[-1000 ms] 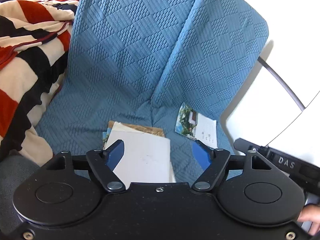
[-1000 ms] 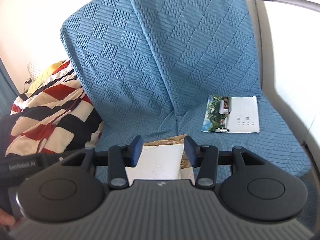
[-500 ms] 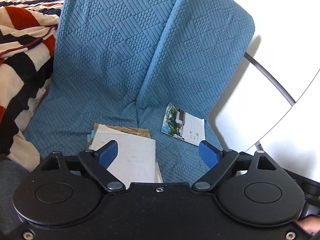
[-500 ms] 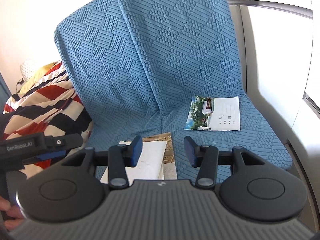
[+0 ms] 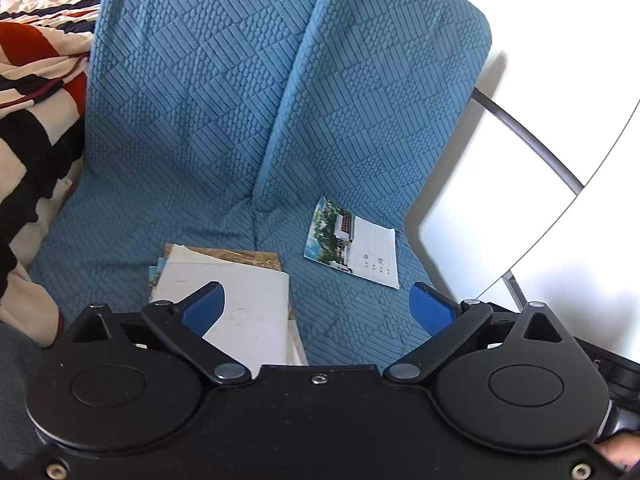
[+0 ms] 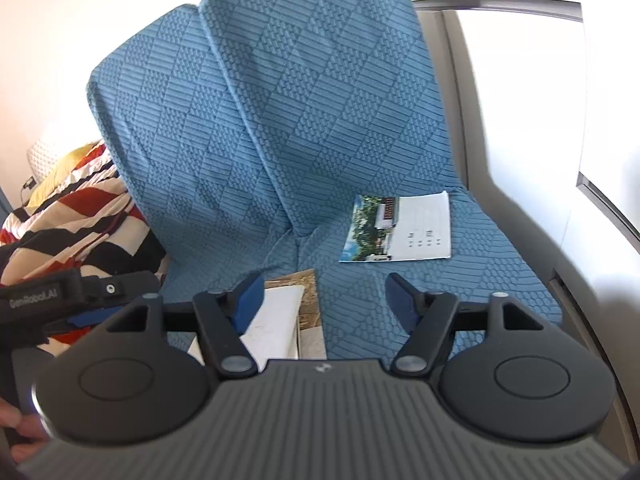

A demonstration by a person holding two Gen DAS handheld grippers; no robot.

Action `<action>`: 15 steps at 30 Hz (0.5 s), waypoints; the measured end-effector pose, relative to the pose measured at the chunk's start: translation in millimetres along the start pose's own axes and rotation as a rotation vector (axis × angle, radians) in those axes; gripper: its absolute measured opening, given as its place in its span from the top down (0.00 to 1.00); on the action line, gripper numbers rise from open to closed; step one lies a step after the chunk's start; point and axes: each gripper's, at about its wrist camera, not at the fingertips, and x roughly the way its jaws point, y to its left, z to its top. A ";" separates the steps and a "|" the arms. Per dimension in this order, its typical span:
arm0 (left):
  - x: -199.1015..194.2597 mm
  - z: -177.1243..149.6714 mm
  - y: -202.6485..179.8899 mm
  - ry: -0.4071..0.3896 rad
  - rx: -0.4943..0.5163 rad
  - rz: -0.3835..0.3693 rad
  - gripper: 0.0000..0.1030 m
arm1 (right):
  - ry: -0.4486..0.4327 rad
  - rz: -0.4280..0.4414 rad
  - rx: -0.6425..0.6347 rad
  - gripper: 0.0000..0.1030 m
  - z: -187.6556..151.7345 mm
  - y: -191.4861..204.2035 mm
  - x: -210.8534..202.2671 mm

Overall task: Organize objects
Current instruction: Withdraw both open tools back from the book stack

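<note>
At far left lies a striped blanket (image 5: 28, 92). Lower centre-left on the blue sofa cover (image 5: 224, 120) sits a stack of cards (image 5: 240, 300). The left gripper (image 5: 318, 306) is spreading its jaws wide, empty. At centre-right lies a lone postcard (image 5: 356, 242). The right gripper (image 6: 326, 300) is also opening, holding nothing.

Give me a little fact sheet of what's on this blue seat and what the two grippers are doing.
surface: blue quilted seat cover
stack: pile of cards and papers, white sheet on top
loose item: single postcard, flat, apart from the pile
left gripper: jaws opening, nothing between them
right gripper: jaws opening, nothing held
beside seat: striped blanket
</note>
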 end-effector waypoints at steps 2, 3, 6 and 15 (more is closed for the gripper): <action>4.7 -1.9 -6.1 0.008 0.005 -0.005 0.04 | -0.009 -0.014 0.006 0.22 0.5 -6.9 -3.9; 6.9 -3.1 -9.1 0.013 0.012 -0.011 0.04 | -0.010 -0.022 0.006 0.21 0.8 -9.2 -5.0; 15.6 -6.7 -18.4 0.026 0.029 -0.012 0.04 | -0.011 -0.043 0.011 0.21 0.7 -19.2 -8.9; 39.6 -20.1 -45.7 0.069 0.064 -0.023 0.04 | -0.016 -0.082 0.067 0.21 -6.2 -49.5 -12.8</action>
